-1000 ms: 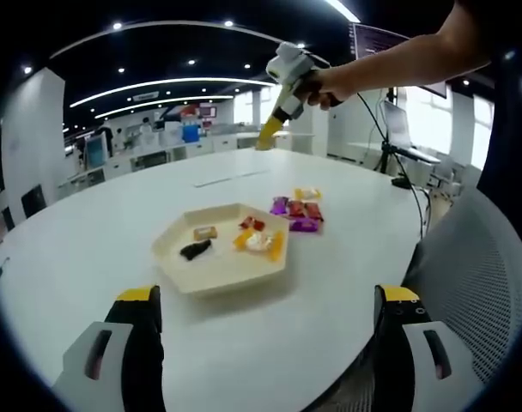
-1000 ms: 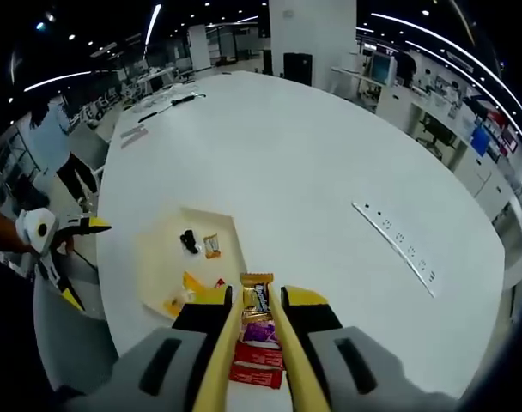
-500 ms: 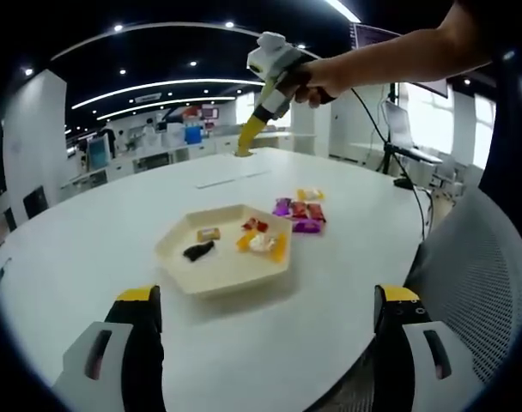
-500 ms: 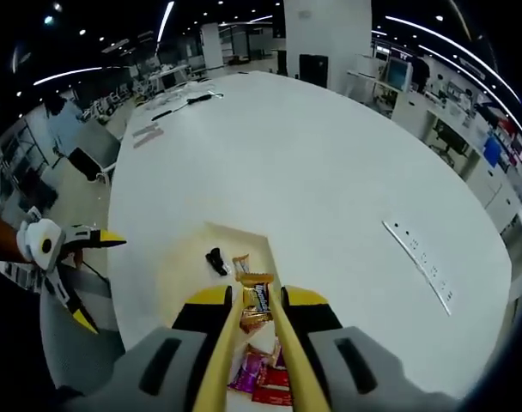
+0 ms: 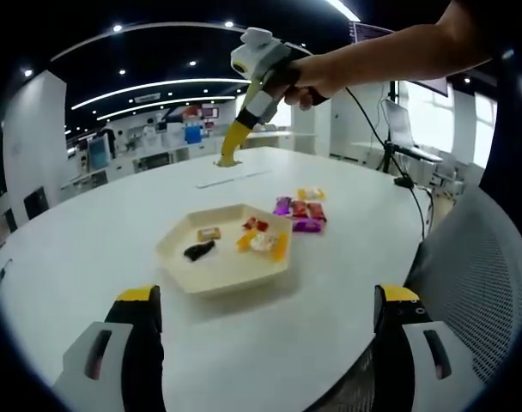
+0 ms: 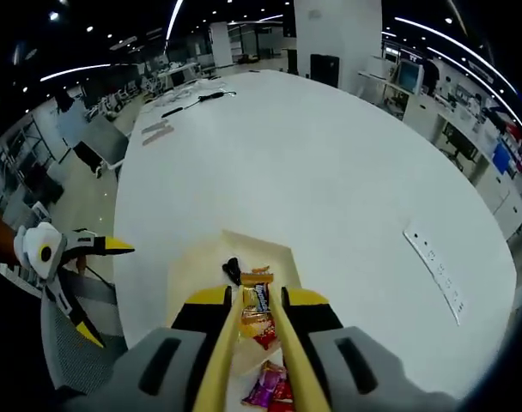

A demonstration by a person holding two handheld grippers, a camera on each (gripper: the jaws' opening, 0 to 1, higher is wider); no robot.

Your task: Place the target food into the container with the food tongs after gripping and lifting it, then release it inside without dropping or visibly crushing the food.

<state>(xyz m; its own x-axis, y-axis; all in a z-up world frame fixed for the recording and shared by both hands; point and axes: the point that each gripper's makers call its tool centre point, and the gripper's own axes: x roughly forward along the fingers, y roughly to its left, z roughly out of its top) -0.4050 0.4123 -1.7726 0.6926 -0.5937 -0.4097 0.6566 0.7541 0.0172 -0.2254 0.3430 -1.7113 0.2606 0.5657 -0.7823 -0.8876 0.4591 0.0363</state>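
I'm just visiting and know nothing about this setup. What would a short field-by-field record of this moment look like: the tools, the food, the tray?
Surface: round white table
Container: cream hexagonal tray, holding several small snacks
Loose food: wrapped snacks lying on the table beside the tray
Right gripper: holds yellow tongs raised above the table; the tongs pinch a wrapped snack over the tray
Left gripper: jaws wide apart, holding nothing, at the near edge of the table
Step left: lower and release the snack in the tray
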